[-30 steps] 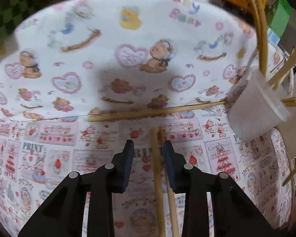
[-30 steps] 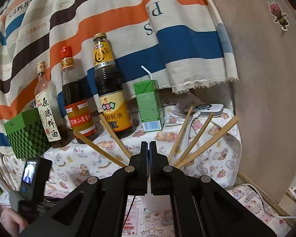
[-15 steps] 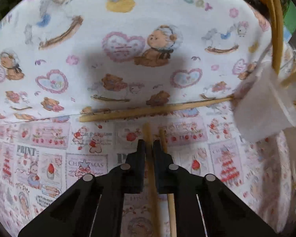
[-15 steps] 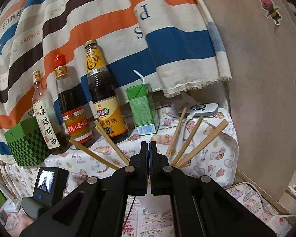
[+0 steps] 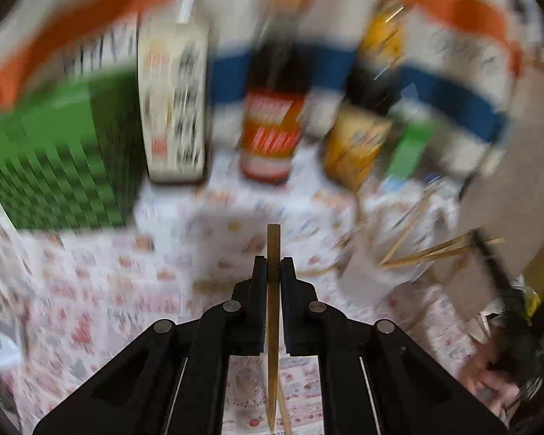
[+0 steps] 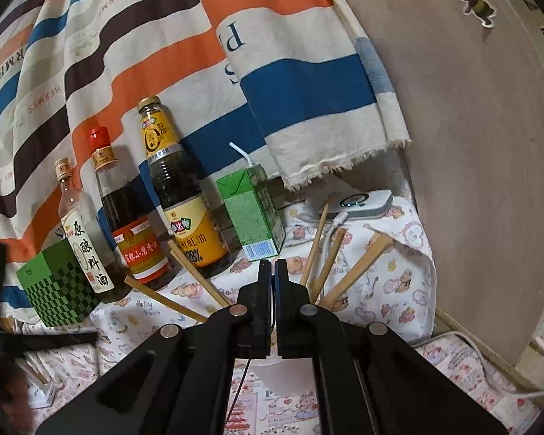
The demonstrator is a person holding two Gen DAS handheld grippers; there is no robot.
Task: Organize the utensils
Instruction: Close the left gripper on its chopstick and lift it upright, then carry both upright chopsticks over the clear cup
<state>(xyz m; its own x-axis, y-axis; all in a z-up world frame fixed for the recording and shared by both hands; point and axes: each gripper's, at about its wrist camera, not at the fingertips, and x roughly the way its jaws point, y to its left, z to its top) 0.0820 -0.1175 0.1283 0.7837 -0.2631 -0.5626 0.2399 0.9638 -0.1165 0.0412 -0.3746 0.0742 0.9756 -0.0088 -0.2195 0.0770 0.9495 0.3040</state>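
Lifted off the printed cloth (image 5: 90, 290) where it lay a second ago, the chopstick (image 5: 272, 311) now sits clamped in the left gripper (image 5: 273, 272), its long axis running along the fingers, blunt end forward toward the blurred bottles (image 5: 272, 127). Ahead to the right, a white cup (image 5: 373, 272) bristles with more chopsticks (image 5: 435, 250). Meanwhile the right gripper (image 6: 273, 272) is clenched on the cup's rim, pointing nearly level at the green carton (image 6: 253, 214).

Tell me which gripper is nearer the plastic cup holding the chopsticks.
Right. The right gripper is clamped at the rim of the plastic cup; the left gripper, holding one chopstick, sits apart to its left.
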